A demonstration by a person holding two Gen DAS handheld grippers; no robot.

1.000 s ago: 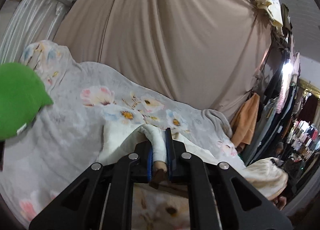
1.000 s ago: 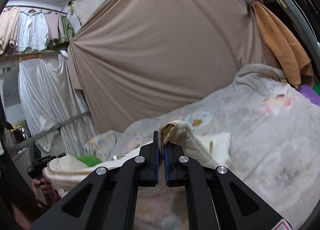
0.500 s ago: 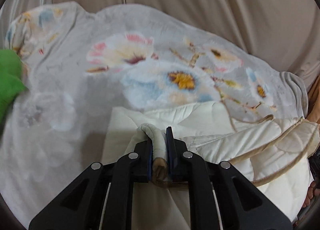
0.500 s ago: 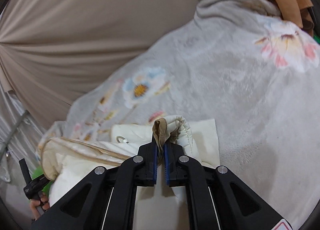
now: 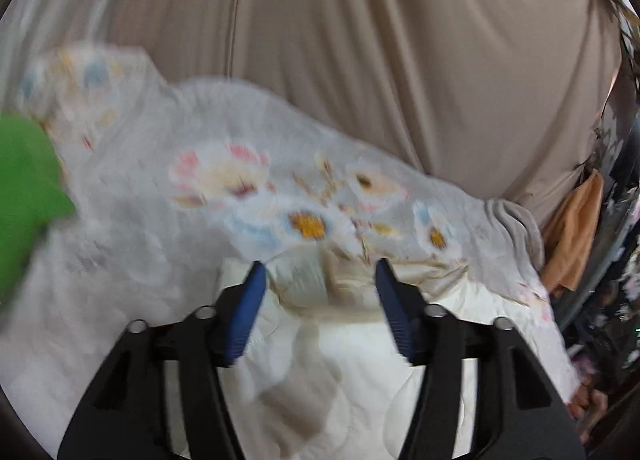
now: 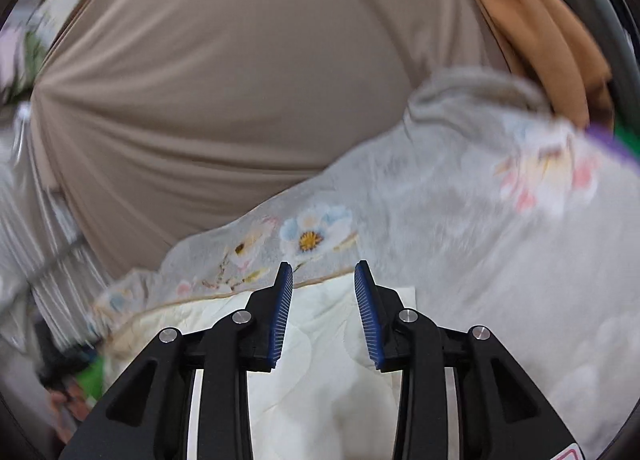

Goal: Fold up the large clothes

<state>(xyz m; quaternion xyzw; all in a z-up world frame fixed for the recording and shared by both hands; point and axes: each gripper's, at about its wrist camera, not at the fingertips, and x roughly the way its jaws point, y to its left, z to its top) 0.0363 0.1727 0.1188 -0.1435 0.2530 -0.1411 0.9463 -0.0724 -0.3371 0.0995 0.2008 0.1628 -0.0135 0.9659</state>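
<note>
Underneath, a floral blanket bears the cream garment; beige drape behind; both grippers' fingers released.

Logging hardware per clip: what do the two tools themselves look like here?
Both match: the left tool and right tool have matte black angular linkage arms with silver pivot screws and ribbed blue pads. The right one shows pale metal rails and a pink-edged sticker. No cables visible.

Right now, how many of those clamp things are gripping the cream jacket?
0. The left gripper hangs open above the jacket; the right gripper is open above its far edge.
</note>
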